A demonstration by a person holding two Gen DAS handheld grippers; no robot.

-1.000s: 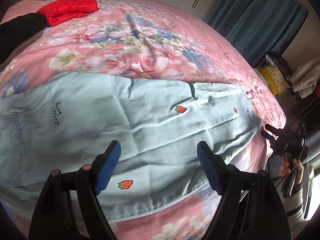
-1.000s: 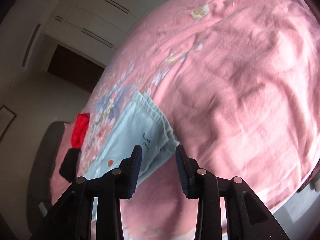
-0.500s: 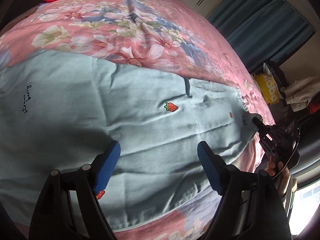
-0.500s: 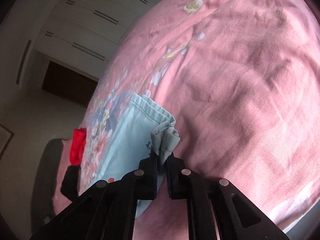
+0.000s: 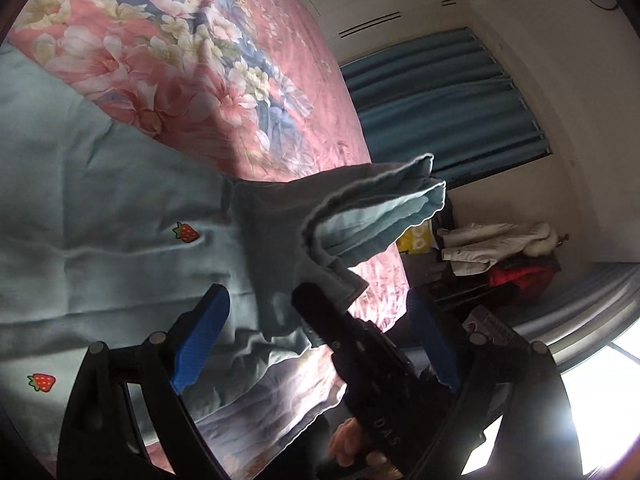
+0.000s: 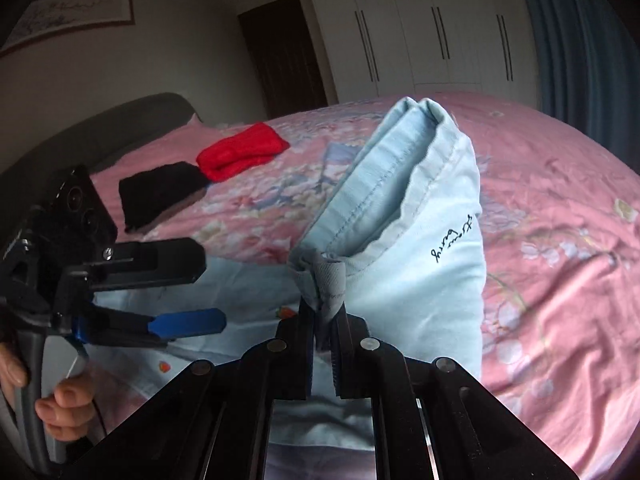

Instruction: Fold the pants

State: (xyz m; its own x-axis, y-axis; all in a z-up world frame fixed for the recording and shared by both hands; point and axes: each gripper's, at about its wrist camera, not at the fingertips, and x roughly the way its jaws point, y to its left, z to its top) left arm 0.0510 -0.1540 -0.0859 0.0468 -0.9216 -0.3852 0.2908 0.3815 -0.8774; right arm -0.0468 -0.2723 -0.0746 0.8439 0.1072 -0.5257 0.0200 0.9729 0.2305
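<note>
Light blue pants (image 5: 120, 220) with small strawberry patches lie spread on the pink floral bedspread (image 5: 180, 60). My right gripper (image 6: 326, 312) is shut on a bunched corner of one leg's hem. It holds that leg end (image 6: 400, 240) up off the bed, doubled back over the rest of the pants. In the left wrist view the right gripper (image 5: 308, 298) comes in between my left gripper's blue pads (image 5: 200, 344), with the raised hem (image 5: 380, 208) above it. My left gripper (image 5: 316, 320) has its jaws opening wide, and its pads press on nothing. From the right wrist view the left gripper (image 6: 212, 292) hangs just above the pants.
A folded red garment (image 6: 244, 152) and a black one (image 6: 160, 192) lie near the dark headboard (image 6: 100, 132). White wardrobes (image 6: 420, 28) and a blue curtain (image 5: 440, 112) stand beyond the bed. Past the bed's end are a yellow bag (image 5: 416, 240) and piled clothes (image 5: 500, 248).
My right gripper shut on the hem corner, lifted it and swung it over toward the left gripper. My left gripper rolled and turned toward the leg end, its jaws wider.
</note>
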